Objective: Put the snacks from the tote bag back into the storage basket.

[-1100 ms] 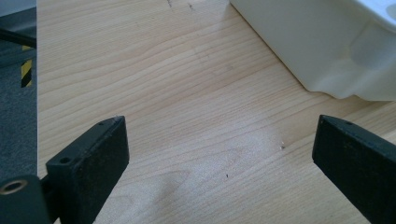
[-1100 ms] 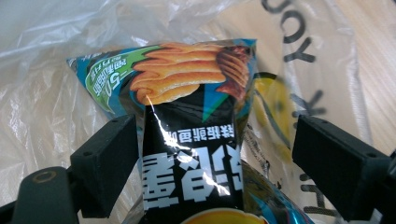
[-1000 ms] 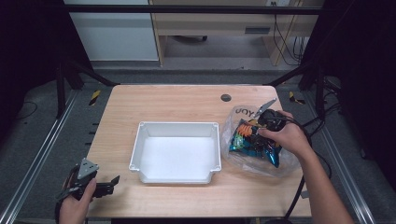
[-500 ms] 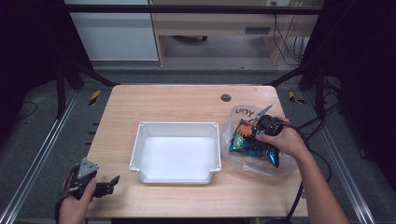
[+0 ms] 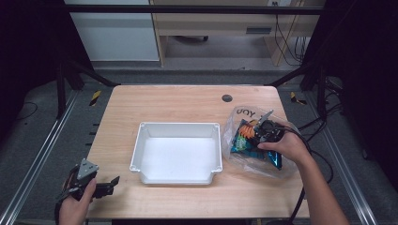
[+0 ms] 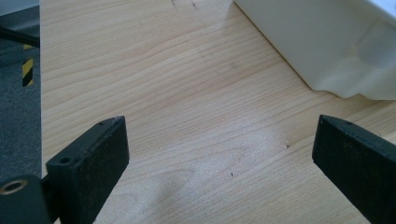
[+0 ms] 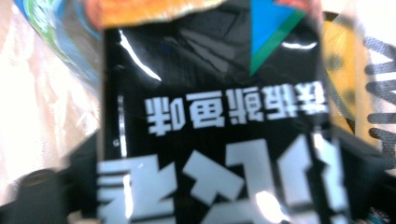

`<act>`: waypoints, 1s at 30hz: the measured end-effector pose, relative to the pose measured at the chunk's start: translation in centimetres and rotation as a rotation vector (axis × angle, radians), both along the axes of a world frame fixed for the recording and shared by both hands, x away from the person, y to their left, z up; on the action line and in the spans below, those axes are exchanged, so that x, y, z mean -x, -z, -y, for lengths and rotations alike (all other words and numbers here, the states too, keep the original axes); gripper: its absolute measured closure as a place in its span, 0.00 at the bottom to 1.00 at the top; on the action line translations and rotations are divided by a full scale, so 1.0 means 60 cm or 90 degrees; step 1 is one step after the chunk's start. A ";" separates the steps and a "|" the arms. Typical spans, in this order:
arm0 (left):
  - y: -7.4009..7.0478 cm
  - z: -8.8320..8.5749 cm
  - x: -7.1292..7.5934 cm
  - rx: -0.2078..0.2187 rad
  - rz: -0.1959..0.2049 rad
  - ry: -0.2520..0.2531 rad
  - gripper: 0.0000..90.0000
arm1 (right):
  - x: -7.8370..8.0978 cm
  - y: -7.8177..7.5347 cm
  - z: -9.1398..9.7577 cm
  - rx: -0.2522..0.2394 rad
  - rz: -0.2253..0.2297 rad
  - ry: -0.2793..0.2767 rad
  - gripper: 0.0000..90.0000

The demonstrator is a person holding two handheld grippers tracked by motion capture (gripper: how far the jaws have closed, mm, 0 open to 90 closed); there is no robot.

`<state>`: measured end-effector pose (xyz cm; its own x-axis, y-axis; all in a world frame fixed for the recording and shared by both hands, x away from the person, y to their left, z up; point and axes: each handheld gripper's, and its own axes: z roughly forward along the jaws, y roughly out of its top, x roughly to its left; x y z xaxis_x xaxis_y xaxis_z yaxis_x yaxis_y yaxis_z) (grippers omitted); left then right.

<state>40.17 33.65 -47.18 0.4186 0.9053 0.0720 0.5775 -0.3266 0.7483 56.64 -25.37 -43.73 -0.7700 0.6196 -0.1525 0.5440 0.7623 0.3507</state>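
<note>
My right gripper (image 5: 263,129) is reaching into the clear plastic bag (image 5: 244,154) right of the white tray (image 5: 176,152); its fingers have just been closing around a black snack packet (image 7: 215,121), contact blurred. My left gripper (image 5: 101,183), fingers wide apart, is holding nothing over the bench (image 6: 187,93).

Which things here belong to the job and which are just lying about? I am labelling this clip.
In the job:
- right gripper, reaching into the clear bag
- black snack packet, between its jaws
- white bin

Lying about:
- left gripper, open over bare table
- dark round hole in the tabletop
</note>
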 end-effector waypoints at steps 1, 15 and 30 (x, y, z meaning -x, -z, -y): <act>0.000 0.000 0.000 0.000 0.000 0.000 0.04 | 0.000 0.000 0.000 0.000 0.000 0.000 0.24; 0.001 -0.002 0.000 0.000 -0.004 0.001 0.04 | 0.033 -0.036 0.017 -0.017 0.071 -0.014 0.44; 0.000 -0.001 0.000 0.000 -0.003 0.002 0.04 | 0.062 -0.076 0.035 -0.057 0.131 -0.011 0.45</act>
